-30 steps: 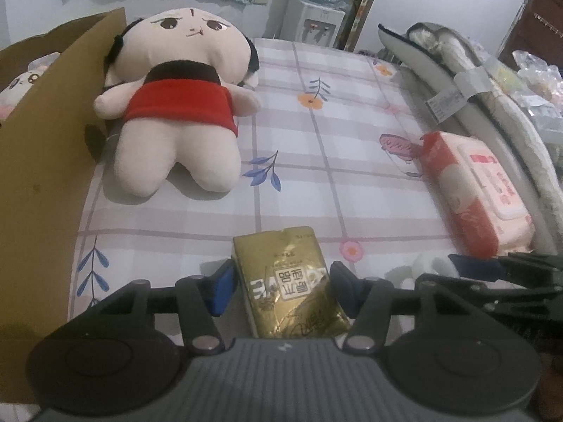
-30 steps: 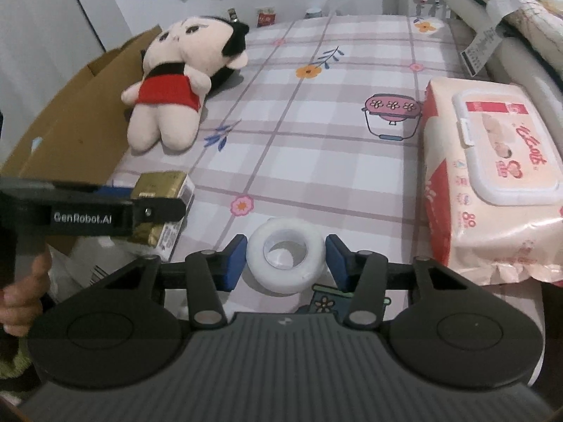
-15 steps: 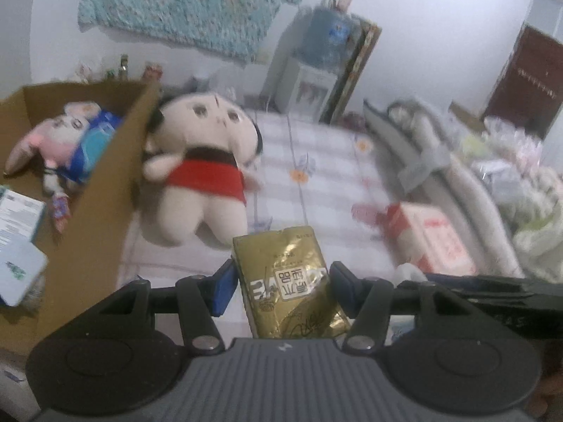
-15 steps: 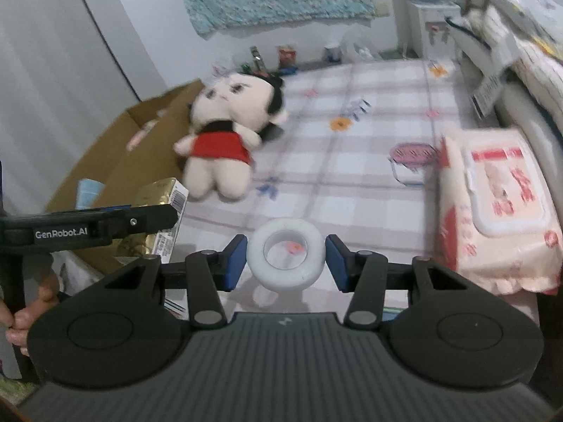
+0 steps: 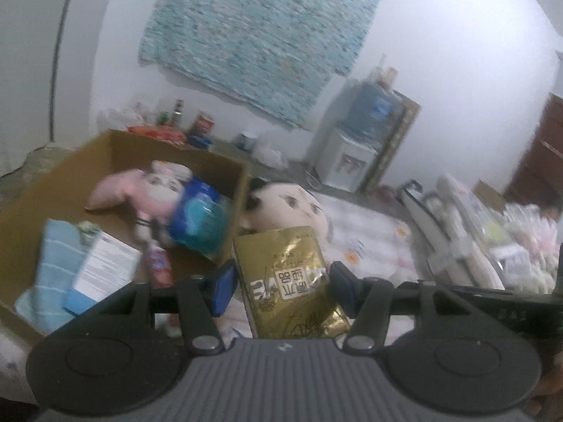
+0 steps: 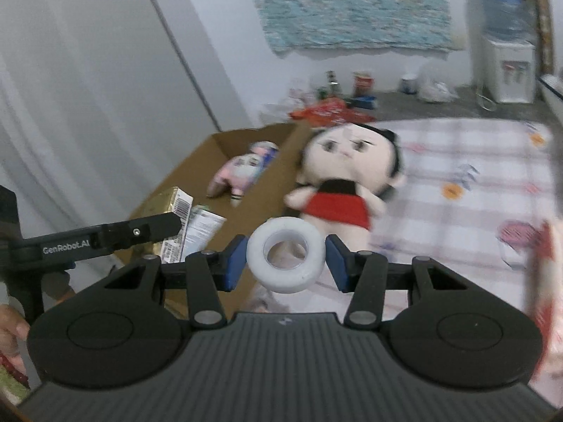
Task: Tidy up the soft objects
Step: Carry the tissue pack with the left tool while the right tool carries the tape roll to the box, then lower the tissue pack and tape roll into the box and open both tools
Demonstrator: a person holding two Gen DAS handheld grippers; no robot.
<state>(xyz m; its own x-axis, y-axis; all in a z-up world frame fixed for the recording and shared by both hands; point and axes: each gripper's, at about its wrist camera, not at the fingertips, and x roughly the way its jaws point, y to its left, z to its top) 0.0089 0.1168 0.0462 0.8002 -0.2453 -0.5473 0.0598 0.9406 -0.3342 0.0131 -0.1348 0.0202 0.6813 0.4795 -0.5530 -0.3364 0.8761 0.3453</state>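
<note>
we hold two things at once, so we judge the step in hand to be the carry to the open brown cardboard box (image 5: 116, 147), and doing it well means keeping both grips steady and level until each load is clear over the box wall, then letting go low so nothing bounces out.

nearest us, the left gripper (image 5: 281, 283) has its blue pads pressed on the sides of a shiny gold foil packet (image 5: 286, 281), which stands upright between the jaws. the right gripper (image 6: 285, 258) is clamped at a narrow width on a white ring-shaped roll (image 6: 285, 256), its hole facing us.

just beyond the left gripper and to its left lies the box, its near corner almost under the packet. inside it we see a pink plush animal (image 5: 137, 190), a blue soft pack (image 5: 198, 219) and a striped blue cloth (image 5: 52, 267).

ahead of the right gripper, just past the roll, a cream doll in a red dress (image 6: 343, 183) lies on the checked bedsheet (image 6: 475, 183), touching the box wall. the box sits to that gripper's front left.
</note>
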